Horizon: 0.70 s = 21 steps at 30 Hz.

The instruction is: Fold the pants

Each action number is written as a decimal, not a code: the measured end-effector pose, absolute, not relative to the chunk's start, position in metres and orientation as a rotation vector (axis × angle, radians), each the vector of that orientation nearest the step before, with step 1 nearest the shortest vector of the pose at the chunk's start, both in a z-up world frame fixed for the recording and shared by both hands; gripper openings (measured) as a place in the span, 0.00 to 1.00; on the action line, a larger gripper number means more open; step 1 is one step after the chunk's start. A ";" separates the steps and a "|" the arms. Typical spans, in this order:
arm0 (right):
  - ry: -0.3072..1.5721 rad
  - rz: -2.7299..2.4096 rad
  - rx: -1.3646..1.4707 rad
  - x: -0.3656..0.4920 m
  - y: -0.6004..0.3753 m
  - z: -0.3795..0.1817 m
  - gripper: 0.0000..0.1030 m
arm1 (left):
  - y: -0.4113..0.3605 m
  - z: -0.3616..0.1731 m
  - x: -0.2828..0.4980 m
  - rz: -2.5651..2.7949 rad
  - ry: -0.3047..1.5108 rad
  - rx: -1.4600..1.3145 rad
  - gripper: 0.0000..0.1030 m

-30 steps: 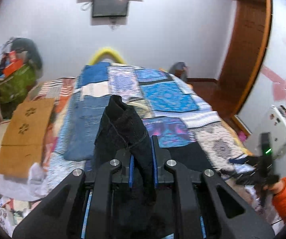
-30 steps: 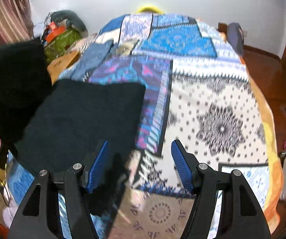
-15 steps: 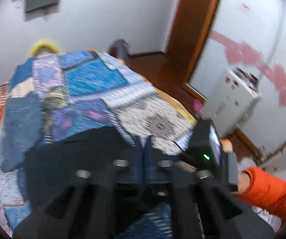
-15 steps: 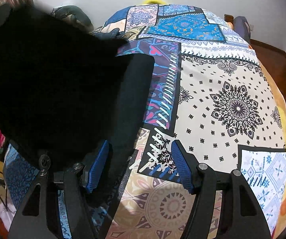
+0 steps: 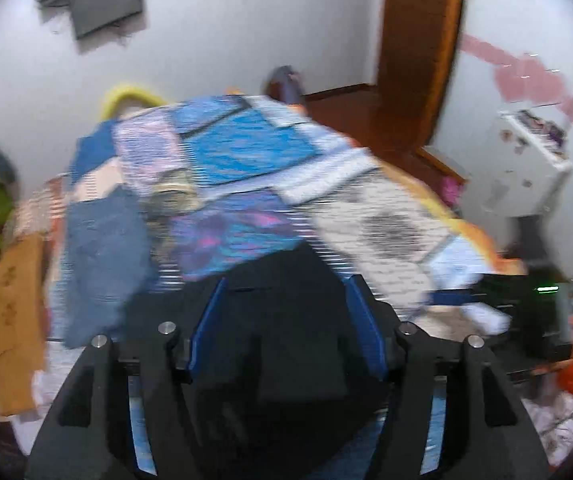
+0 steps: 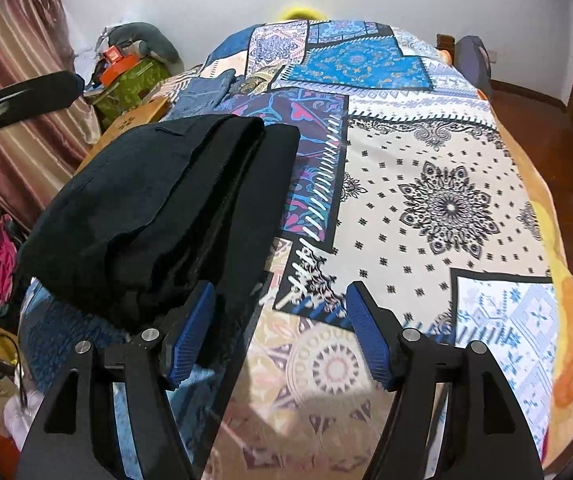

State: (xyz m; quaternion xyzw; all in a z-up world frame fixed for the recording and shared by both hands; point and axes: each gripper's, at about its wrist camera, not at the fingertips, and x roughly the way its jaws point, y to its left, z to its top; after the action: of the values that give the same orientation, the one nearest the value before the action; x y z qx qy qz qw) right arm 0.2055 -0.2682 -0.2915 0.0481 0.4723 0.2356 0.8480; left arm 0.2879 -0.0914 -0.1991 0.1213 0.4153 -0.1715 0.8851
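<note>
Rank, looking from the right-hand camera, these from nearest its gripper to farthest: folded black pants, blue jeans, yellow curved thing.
From the right gripper:
1. Folded black pants, just ahead on the left.
2. Blue denim jeans, farther up the bed's left side.
3. Yellow curved object, beyond the bed's far end.

Both grippers, left gripper [image 5: 286, 320] and right gripper [image 6: 280, 330], have black frames, ribbed blue pads, and 4 silver screws.

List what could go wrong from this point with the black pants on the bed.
1. The folded black pants lie at the bed's left edge, part of the stack overhanging; a nudge could slide them off.
2. The folded layers look uneven and bulging, so the fold may spring open.
3. The left gripper hangs open just above the pants in a blurred view; it could snag the fabric.
</note>
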 end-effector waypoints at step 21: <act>1.037 0.563 0.185 0.210 -0.257 -0.309 0.47 | 0.034 -0.334 0.434 -0.024 1.169 0.427 0.66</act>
State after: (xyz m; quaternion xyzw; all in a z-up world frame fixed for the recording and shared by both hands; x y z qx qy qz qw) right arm 0.2103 -0.2570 -0.3094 0.0871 0.4882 0.2653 0.8268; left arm 0.4338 0.0340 -0.3342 0.1999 0.5474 -0.0111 0.8126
